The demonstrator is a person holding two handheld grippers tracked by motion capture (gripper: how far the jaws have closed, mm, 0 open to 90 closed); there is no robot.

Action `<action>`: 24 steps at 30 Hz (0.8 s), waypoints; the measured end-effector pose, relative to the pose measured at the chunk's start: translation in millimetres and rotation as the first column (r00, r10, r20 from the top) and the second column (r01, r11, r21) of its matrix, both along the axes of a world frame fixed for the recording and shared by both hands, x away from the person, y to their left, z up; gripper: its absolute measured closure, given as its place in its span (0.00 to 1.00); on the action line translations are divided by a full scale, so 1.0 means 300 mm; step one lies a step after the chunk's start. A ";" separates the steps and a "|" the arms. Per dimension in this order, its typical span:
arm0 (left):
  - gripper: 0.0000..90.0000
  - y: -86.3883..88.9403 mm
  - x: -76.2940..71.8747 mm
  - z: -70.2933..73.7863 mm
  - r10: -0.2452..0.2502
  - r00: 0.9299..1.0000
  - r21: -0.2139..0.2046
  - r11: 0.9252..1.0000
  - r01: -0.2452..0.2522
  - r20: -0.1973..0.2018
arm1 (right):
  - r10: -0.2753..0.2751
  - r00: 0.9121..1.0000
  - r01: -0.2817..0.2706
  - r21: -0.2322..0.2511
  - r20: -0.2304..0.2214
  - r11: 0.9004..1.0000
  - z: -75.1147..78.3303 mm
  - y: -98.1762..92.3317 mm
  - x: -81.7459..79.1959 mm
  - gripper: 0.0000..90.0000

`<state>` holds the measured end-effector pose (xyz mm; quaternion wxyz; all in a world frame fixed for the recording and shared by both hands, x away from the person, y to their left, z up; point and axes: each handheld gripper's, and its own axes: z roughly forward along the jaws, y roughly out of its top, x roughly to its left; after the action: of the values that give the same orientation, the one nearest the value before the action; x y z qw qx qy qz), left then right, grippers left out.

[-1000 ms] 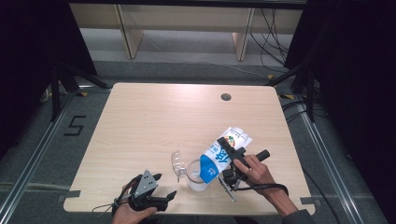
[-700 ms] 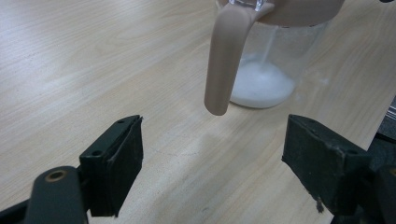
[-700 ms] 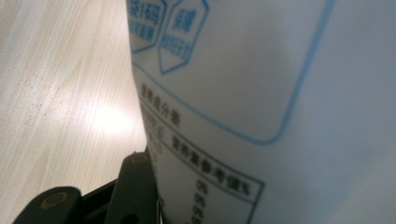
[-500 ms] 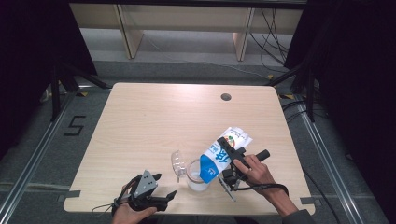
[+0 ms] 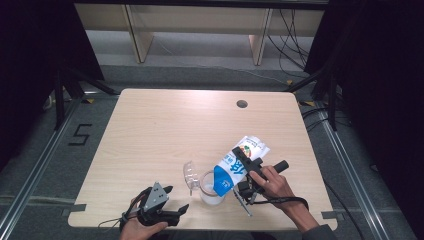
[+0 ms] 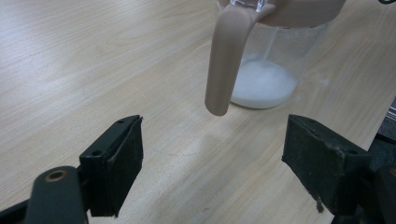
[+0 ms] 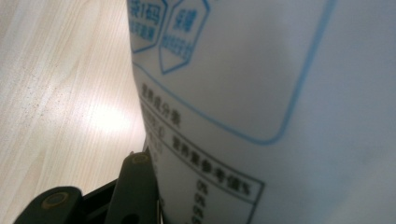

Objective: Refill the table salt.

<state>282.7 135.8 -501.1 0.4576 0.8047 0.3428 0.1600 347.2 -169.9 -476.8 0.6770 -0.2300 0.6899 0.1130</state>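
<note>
the milk carton [image 5: 235,167], white with a blue lower band, is seen at the lower centre-right of the high view, tilted with its mouth down over the clear pitcher [image 5: 210,189]. it is grasped across its body by the right gripper [image 5: 248,172]; in the right gripper view one black jaw is seen pressed against the printed side of the carton. the pitcher stands on the wooden table [image 5: 165,130] just left of the carton, in the lower middle of the high view. in the left gripper view, at the upper centre, a thin stream of milk [image 6: 271,42] is seen falling into a shallow white pool [image 6: 264,84] at the pitcher's bottom, and the pitcher's handle [image 6: 226,60] hangs toward the camera. the left gripper [image 5: 167,212], at the lower left of the high view, is released: its jaws stand wide apart with nothing between them.

the step in hand is judged to be pouring, and only a small amount has been filled. the tilt should be raised slowly so the stream stays thin and lands inside the rim. the grip should be kept firm but not crushing, since a squeezed carton may surge. the carton's mouth should be held close above the opening. the pitcher may be steadied at its handle by the free gripper if it shifts.
</note>
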 end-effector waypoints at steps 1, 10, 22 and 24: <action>0.22 0.000 0.000 0.000 0.001 1.000 0.000 1.000 -0.001 0.000 | 0.008 1.000 -0.007 -0.022 0.020 1.000 0.007 0.003 -0.002 0.65; 0.22 0.000 0.000 0.000 0.000 1.000 -0.001 1.000 0.000 0.001 | -0.009 1.000 0.009 0.000 0.002 1.000 0.001 -0.002 -0.001 0.65; 0.22 -0.002 -0.001 0.000 0.001 1.000 -0.005 1.000 -0.001 0.002 | -0.013 1.000 0.013 -0.009 0.011 1.000 -0.002 -0.002 -0.002 0.65; 0.22 -0.003 -0.001 0.000 0.003 1.000 -0.009 1.000 -0.003 0.002 | -0.009 1.000 0.009 -0.010 0.012 1.000 -0.001 -0.001 -0.002 0.65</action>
<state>282.3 135.0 -501.2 0.4615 0.8019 0.3441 0.1598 346.5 -170.3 -477.2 0.6806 -0.2308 0.6874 0.1051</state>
